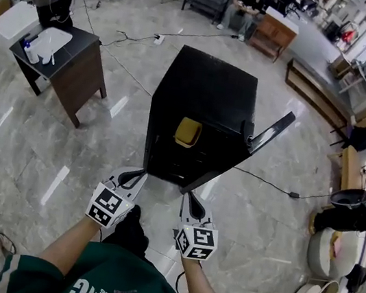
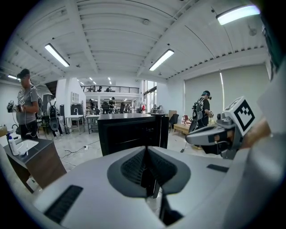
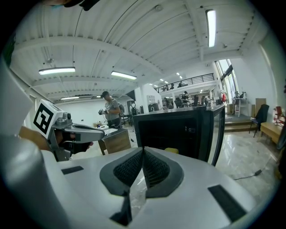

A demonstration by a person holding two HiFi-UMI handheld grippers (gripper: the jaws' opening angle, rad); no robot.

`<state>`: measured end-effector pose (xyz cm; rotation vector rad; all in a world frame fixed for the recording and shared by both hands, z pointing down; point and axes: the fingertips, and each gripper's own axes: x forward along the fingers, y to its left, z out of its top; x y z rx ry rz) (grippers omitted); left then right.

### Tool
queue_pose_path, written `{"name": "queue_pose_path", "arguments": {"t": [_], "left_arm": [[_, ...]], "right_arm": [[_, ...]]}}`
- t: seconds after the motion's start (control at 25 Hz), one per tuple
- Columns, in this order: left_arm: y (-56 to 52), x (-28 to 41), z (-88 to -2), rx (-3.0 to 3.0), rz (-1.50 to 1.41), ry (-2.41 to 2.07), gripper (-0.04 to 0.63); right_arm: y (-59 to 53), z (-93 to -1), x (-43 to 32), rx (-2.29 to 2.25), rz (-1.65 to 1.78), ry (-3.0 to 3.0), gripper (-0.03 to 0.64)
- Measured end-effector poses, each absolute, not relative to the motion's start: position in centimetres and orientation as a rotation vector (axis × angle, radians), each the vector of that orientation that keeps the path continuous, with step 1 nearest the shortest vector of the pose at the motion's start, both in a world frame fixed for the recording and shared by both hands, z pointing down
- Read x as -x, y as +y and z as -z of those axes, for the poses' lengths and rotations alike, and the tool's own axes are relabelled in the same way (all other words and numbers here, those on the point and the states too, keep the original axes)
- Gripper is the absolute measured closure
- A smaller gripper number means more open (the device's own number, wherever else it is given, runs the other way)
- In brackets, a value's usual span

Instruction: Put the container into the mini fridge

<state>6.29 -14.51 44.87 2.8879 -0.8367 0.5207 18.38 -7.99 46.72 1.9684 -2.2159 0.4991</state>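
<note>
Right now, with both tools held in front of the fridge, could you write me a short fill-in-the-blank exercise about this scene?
1. The door of the mini fridge stands ____.
2. The container sitting in the mini fridge is ____ in colour.
3. The left tool and the right tool both have their jaws ____, with nothing between them.
4. Seen from the head view, the door is on the person's ____ side of the fridge.

Missing words: open; yellow; shut; right.

The white, marker-cubed left gripper [image 1: 136, 175] and its twin right gripper [image 1: 189, 197], jaws closed on nothing, hover side by side just short of the black mini fridge [image 1: 204, 104].
</note>
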Motion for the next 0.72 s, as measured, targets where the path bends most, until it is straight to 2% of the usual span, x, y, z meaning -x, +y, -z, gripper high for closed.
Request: {"name": "queue_pose_path", "arguments": {"t": [0.72], "left_arm": [[-14.14,-6.68,-45.62,-2.894,-0.536,-0.804,0.574]], "right_arm": [[-7.9,-47.47,-17.95,-1.944,-0.521,-2.219,0.578]]}}
